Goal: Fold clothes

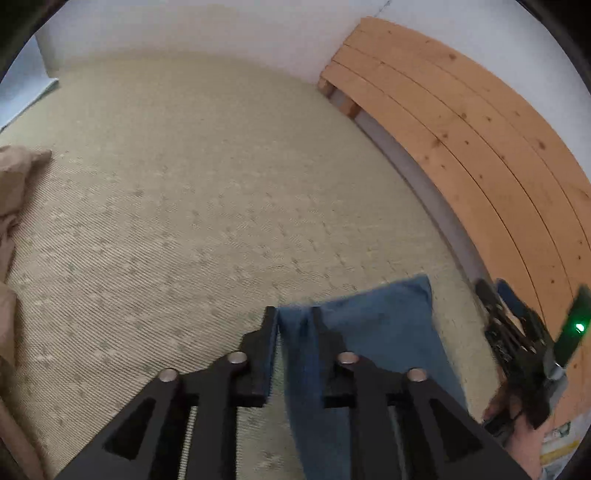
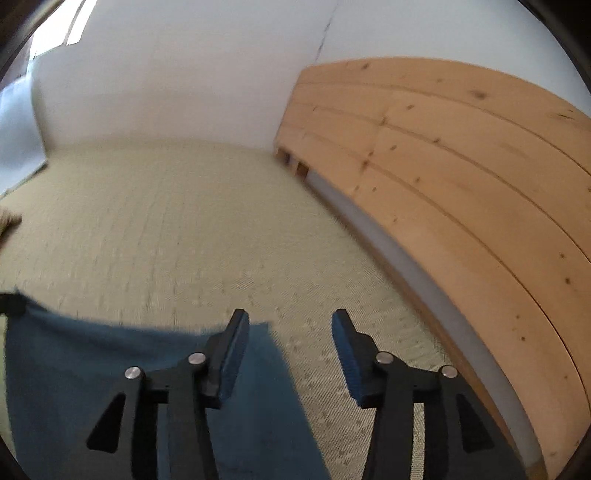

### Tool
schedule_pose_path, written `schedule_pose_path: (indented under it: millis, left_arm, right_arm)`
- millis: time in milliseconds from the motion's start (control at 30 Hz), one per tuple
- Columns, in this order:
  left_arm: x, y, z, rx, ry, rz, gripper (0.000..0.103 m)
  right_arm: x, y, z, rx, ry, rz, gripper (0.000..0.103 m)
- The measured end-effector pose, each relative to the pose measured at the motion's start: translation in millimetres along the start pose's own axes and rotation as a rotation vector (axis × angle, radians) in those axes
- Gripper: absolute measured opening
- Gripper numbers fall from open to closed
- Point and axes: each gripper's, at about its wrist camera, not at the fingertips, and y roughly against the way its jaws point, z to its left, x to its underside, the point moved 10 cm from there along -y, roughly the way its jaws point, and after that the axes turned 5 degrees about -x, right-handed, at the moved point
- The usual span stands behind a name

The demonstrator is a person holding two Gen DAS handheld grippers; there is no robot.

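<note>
A blue denim garment (image 1: 388, 325) hangs over the beige bed cover, and its edge is pinched between the fingers of my left gripper (image 1: 293, 319), which is shut on it. In the right wrist view the same blue denim garment (image 2: 92, 369) spreads across the lower left. My right gripper (image 2: 290, 321) stands open just off its right edge, with only bed cover between the fingers. The left wrist view shows the right gripper (image 1: 496, 295) blurred at the right, held by a hand (image 1: 517, 421). At the far left edge of the right wrist view, a dark bit of the left gripper (image 2: 11, 304) holds the denim's corner.
A beige patterned bed cover (image 1: 184, 203) fills both views. A wooden plank board (image 1: 461, 129) runs along its right side, with a white wall (image 1: 184, 29) behind. A crumpled tan garment (image 1: 11, 192) lies at the left edge.
</note>
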Motion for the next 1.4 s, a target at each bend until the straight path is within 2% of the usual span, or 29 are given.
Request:
schedule_pose_path:
  millis: [33,67,100,233,333,400,567,600,767,833,1000,1167,1300,1400]
  left_arm:
    - [-4.5,5.6,4.5,0.004,0.011,-0.014,0.054]
    - [-9.0,11.1,9.0,0.009,0.021,-0.027,0.069]
    - [-13.5,16.7,13.6,0.013,0.032,-0.041,0.072]
    - [-26.3,46.3,33.7,0.027,0.067,-0.091,0.073]
    - [-26.6,81.5,48.6,0.025,0.069,-0.112,0.079]
    - [-27.8,112.7,56.9,0.028,0.058,-0.132,0.082]
    - [-23.0,204.2,68.5,0.054,-0.03,-0.192,0.083]
    - [-20.1,225.4,70.6,0.052,-0.051,-0.209,0.084]
    - [-5.8,325.0,85.7,0.011,-0.133,-0.283,0.086]
    - [2.4,363.0,94.3,-0.023,-0.156,-0.318,0.086]
    - [36.3,448.5,122.9,-0.165,-0.237,-0.42,0.087]
    - [88.8,519.0,162.2,-0.253,-0.281,-0.501,0.088]
    - [128.4,551.9,192.7,-0.289,-0.294,-0.517,0.088]
    - [155.9,575.4,219.9,-0.298,-0.263,-0.522,0.088]
  right_arm:
    - [-0.5,-0.9,-1.4,0.0,-0.013,-0.004,0.063]
    - [-2.2,3.0,-2.7,-0.012,-0.029,-0.008,0.064]
    - [-4.3,8.3,-3.8,-0.027,-0.045,-0.01,0.069]
    - [-19.5,38.3,-3.7,-0.091,-0.08,-0.051,0.073]
    - [-37.2,74.7,-0.4,-0.141,-0.116,-0.095,0.077]
    - [-52.4,105.1,3.6,-0.182,-0.139,-0.132,0.078]
    - [-97.1,197.3,18.4,-0.278,-0.182,-0.251,0.091]
    - [-103.6,217.1,23.3,-0.296,-0.19,-0.271,0.098]
    - [-120.4,316.9,59.3,-0.369,-0.224,-0.337,0.103]
    - [-124.5,345.8,73.5,-0.396,-0.233,-0.355,0.103]
    - [-119.2,407.4,120.9,-0.422,-0.237,-0.362,0.103]
    - [-99.2,450.0,187.9,-0.472,-0.211,-0.327,0.103]
    - [-80.1,480.6,248.8,-0.513,-0.175,-0.309,0.103]
    - [-62.7,498.5,290.2,-0.535,-0.146,-0.291,0.103]
